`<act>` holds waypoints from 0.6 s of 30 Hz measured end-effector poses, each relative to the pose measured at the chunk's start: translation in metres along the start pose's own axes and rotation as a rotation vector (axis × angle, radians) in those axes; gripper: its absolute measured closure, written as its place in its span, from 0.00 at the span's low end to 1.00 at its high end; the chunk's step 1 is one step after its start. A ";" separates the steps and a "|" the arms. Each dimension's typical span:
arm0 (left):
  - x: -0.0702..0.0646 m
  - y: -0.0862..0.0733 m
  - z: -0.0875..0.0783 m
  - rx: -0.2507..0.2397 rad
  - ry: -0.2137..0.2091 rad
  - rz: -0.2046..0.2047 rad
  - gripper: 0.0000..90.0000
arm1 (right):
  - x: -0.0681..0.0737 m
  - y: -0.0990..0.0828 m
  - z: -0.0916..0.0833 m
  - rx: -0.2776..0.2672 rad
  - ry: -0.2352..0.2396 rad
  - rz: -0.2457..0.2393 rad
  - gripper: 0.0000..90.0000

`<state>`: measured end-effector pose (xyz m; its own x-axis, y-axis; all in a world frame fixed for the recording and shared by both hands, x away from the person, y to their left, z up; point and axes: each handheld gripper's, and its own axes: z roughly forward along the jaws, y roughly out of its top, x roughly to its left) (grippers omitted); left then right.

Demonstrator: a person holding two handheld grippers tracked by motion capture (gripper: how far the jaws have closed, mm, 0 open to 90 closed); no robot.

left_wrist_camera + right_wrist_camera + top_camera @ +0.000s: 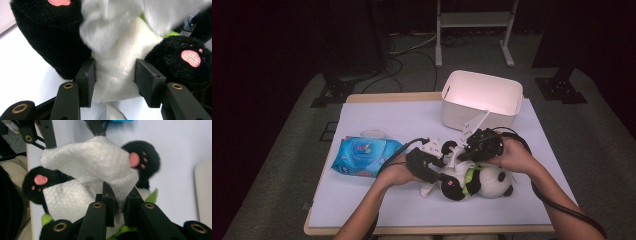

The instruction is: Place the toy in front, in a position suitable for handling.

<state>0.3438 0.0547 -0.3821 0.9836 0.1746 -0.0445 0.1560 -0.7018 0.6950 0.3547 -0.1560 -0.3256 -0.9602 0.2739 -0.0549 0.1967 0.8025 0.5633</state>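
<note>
A black-and-white panda plush [484,181] with a green collar lies on its side at the table's front middle. My left gripper [441,176] comes in from the left and is shut on the panda's white belly [116,75], between its two black legs [52,37]. A white wipe [87,167] lies draped over the panda's body between the pink-padded paws [40,180]. Above the plush, my right gripper [460,156] is shut on a fold of that wipe, pinched at the fingertips [119,201].
A blue pack of wet wipes [364,156] lies at the left on the pale mat [412,117], its lid flipped open. A white bin [482,97] stands at the back right. Cables trail from both grippers toward the front edge.
</note>
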 end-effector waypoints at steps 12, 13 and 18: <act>-0.002 0.003 0.002 0.004 -0.004 0.012 0.57 | -0.003 -0.012 -0.004 -0.022 0.029 0.040 0.90; -0.001 0.003 0.002 0.005 -0.005 0.011 0.57 | -0.002 -0.010 0.000 -0.017 0.033 0.036 0.90; 0.000 0.001 0.002 0.005 -0.009 -0.001 0.57 | 0.001 -0.004 0.010 -0.005 0.050 0.016 0.90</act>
<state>0.3447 0.0526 -0.3827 0.9842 0.1692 -0.0516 0.1575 -0.7049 0.6916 0.3552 -0.1535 -0.3365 -0.9656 0.2601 -0.0046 0.2116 0.7954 0.5679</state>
